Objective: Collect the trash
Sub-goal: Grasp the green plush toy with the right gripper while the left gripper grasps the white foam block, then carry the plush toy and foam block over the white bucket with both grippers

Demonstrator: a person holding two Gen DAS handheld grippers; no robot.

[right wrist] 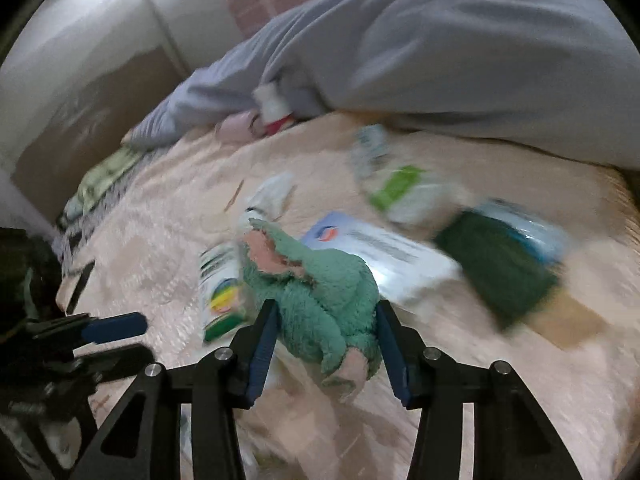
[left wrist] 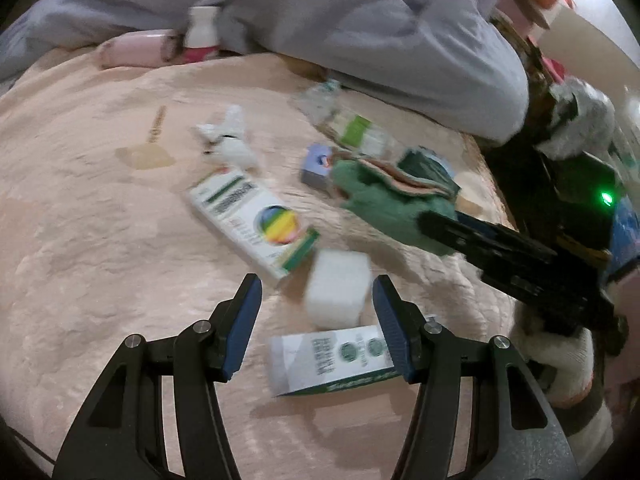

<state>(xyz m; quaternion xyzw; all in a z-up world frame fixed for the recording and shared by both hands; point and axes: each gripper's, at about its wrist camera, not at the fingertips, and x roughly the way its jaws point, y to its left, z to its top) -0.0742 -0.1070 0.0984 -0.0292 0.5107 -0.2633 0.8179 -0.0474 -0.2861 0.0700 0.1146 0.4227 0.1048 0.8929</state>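
Trash lies on a pink bedspread (left wrist: 100,240). In the left wrist view my left gripper (left wrist: 318,304) is open, its fingers on either side of a white foam cube (left wrist: 338,292) and above a green-and-white carton (left wrist: 332,360). A longer carton with a rainbow disc (left wrist: 256,220) lies just beyond. My right gripper (right wrist: 326,334) is open around a green plush toy (right wrist: 320,292), which touches neither pad clearly. The right gripper also shows in the left wrist view (left wrist: 500,256) by the toy (left wrist: 384,204). Crumpled white tissue (left wrist: 230,140) lies further back.
A crushed plastic bottle with a green label (left wrist: 352,128), a small blue-and-white box (left wrist: 316,164) and a dark green packet (right wrist: 500,272) lie beyond the toy. A grey duvet (left wrist: 320,20) is piled at the back, with a pink bottle (left wrist: 136,48) beside it. The bed's edge is at the right.
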